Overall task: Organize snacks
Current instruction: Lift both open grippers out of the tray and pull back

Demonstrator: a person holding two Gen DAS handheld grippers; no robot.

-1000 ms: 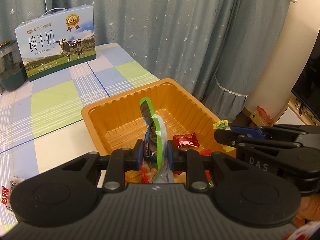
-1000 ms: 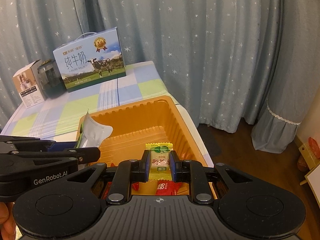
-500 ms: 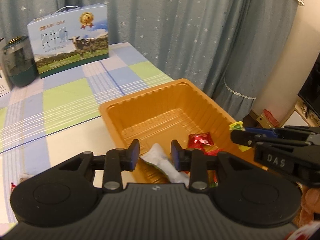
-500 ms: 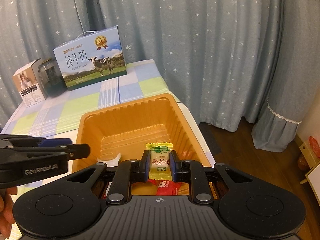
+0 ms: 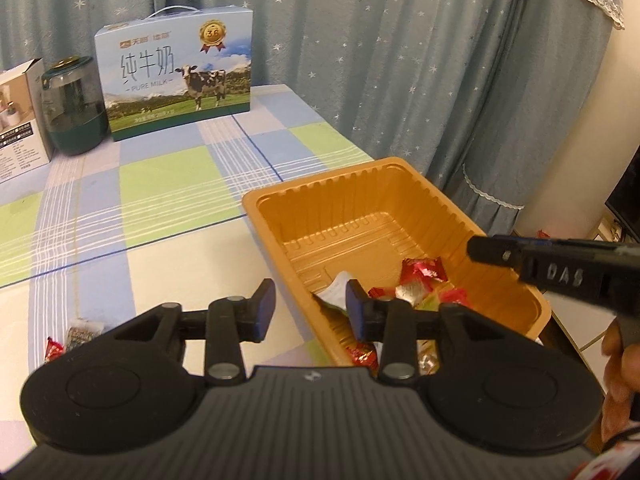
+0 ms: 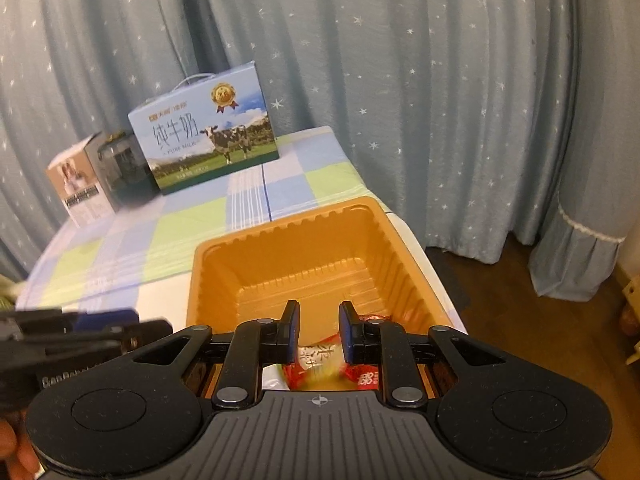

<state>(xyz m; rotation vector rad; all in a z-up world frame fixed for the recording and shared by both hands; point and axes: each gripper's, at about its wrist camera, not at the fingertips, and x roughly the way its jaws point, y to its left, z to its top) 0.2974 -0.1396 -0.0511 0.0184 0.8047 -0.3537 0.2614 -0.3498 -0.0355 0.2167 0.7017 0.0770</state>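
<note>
The left gripper (image 5: 307, 306) is seen opening, jaws empty, astride the near rim of the orange tray (image 5: 404, 184). Only its view catches two sweets (image 5: 72, 338) left on the checked cloth (image 5: 160, 184). The right gripper (image 6: 318, 330) is shown parted and empty above a blurred yellow candy (image 6: 320, 366) among wrappers in the tray's near end.

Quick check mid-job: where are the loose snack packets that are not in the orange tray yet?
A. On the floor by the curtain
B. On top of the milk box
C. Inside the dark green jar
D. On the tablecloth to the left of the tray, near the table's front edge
D: in the left wrist view two small snack packets lie on the tablecloth, left of the orange tray and apart from it.
</note>
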